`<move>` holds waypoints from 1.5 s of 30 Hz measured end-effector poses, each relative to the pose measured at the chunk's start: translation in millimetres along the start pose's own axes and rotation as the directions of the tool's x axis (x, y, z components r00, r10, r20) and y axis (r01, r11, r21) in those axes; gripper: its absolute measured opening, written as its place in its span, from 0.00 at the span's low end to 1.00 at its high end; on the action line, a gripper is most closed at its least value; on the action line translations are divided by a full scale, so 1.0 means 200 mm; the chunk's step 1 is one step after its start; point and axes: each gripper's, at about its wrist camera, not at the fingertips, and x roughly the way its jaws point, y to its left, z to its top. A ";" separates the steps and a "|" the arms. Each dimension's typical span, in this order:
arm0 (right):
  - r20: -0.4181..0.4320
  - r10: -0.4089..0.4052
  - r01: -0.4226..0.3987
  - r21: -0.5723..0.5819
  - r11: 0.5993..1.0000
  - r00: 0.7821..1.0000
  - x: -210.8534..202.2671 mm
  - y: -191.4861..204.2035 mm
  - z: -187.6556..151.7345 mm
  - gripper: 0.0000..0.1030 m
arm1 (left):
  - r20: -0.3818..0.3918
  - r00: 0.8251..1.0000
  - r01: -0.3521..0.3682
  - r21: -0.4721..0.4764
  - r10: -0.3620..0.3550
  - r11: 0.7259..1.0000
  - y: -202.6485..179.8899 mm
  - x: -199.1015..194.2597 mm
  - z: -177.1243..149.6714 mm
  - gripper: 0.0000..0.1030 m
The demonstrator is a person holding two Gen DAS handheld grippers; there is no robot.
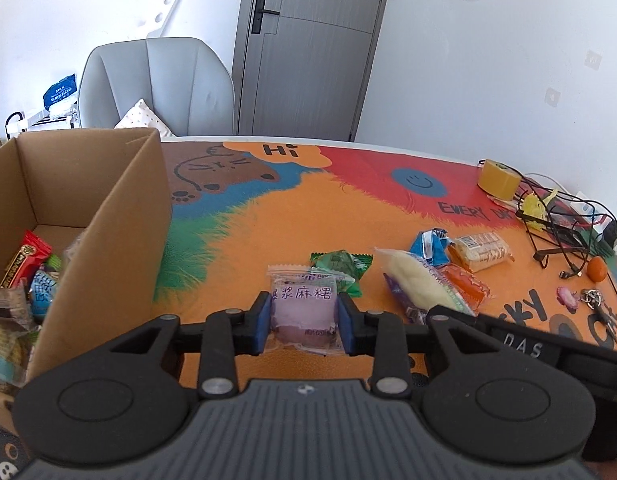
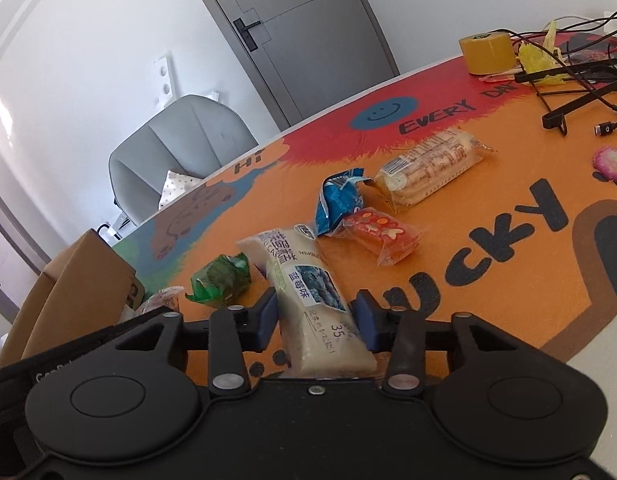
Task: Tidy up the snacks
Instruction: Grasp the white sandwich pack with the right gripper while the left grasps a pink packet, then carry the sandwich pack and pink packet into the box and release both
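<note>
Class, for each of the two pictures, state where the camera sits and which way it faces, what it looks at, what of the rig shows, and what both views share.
Left wrist: sits on the left gripper, facing the door; looks at the purple mochi packet between its fingers, cardboard box to the left.
Right wrist: sits on the right gripper, facing across the table, tilted; looks at the blueberry cake packet between its fingers.
Shared: green packet, yellow tape roll, grey chair.
</note>
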 end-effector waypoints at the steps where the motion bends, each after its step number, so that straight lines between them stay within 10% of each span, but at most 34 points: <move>1: -0.001 0.001 -0.001 -0.004 1.000 1.000 -0.01 0.01 -0.01 0.36 | 0.004 1.000 0.002 -0.001 -0.002 1.000 0.00 -0.01 0.00 0.32; 19: 0.094 0.127 -0.129 0.018 0.992 0.987 -0.26 0.22 0.01 0.25 | 0.147 0.989 0.034 -0.058 -0.025 0.998 0.16 -0.35 0.06 0.32; 45: 0.087 0.246 -0.227 -0.185 0.956 0.965 -0.26 0.83 0.02 0.25 | 0.255 0.960 -0.055 -0.235 0.116 0.970 0.71 -0.61 0.16 0.32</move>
